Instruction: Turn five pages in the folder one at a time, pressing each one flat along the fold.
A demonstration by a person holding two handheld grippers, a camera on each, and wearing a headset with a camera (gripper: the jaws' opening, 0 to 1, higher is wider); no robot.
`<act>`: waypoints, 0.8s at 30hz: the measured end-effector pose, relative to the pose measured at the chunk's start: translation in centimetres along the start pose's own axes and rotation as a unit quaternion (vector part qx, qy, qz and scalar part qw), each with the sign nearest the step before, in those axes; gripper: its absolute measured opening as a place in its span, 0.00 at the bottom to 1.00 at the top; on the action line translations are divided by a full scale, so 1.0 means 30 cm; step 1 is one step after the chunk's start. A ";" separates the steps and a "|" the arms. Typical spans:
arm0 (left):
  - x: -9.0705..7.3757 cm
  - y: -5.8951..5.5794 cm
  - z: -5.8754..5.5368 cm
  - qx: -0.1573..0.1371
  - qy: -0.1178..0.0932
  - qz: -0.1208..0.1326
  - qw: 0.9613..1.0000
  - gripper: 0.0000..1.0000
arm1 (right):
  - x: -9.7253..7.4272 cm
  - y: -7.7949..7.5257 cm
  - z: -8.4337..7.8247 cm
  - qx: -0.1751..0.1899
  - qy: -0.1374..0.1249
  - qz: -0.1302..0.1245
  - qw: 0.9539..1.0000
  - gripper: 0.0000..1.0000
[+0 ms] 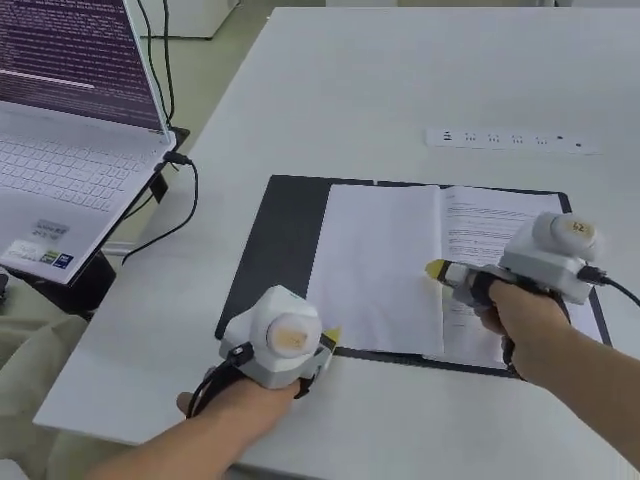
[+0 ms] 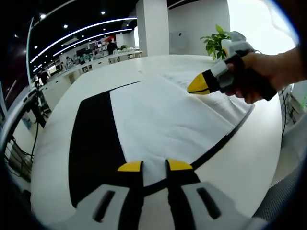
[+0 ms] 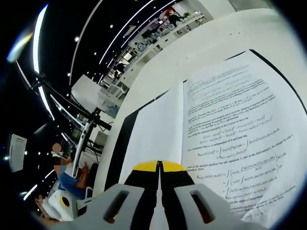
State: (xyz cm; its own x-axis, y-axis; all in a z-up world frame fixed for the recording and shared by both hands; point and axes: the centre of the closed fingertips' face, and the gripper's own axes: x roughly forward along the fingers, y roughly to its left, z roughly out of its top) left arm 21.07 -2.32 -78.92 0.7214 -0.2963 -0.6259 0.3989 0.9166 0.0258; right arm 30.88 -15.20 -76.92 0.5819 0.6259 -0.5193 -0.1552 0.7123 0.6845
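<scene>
Pressing step, I'd say: right gripper (image 1: 437,270), fingers clenched empty, is pushing on the fold (image 1: 441,215); left gripper (image 2: 154,166), fingers released, is hovering at the folder's (image 1: 268,250) 6 o'clock edge. Next up: sliding along that fold.

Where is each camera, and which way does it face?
Head view: on the headset, looking down at the open folder; left gripper, right gripper, arms show.
Left gripper view: at the folder's near edge, facing across it; jaws slightly apart.
Right gripper view: over the fold, facing along it; jaws shut.
Shared: all see the folder.
</scene>
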 end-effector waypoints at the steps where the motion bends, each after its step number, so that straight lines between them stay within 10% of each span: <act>1: 0.000 0.000 0.000 -0.002 -0.001 0.001 1.000 0.16 | 0.004 -0.002 0.003 0.005 0.001 0.001 1.000 0.00; 16: 0.000 0.002 0.000 -0.010 -0.008 0.006 1.000 0.16 | 0.066 -0.042 0.050 0.114 0.006 0.018 0.993 0.00; 24: 0.003 0.002 -0.001 -0.013 -0.008 0.006 1.000 0.17 | 0.096 -0.044 0.092 0.184 0.000 0.031 0.982 0.00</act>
State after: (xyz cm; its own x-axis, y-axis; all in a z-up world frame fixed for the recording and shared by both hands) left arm 21.13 -2.29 -79.00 0.7353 -0.2896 -0.6128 0.3761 0.9265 0.0135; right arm 34.95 -15.22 -77.90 0.5812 0.6635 -0.4712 0.1087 0.5105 0.8530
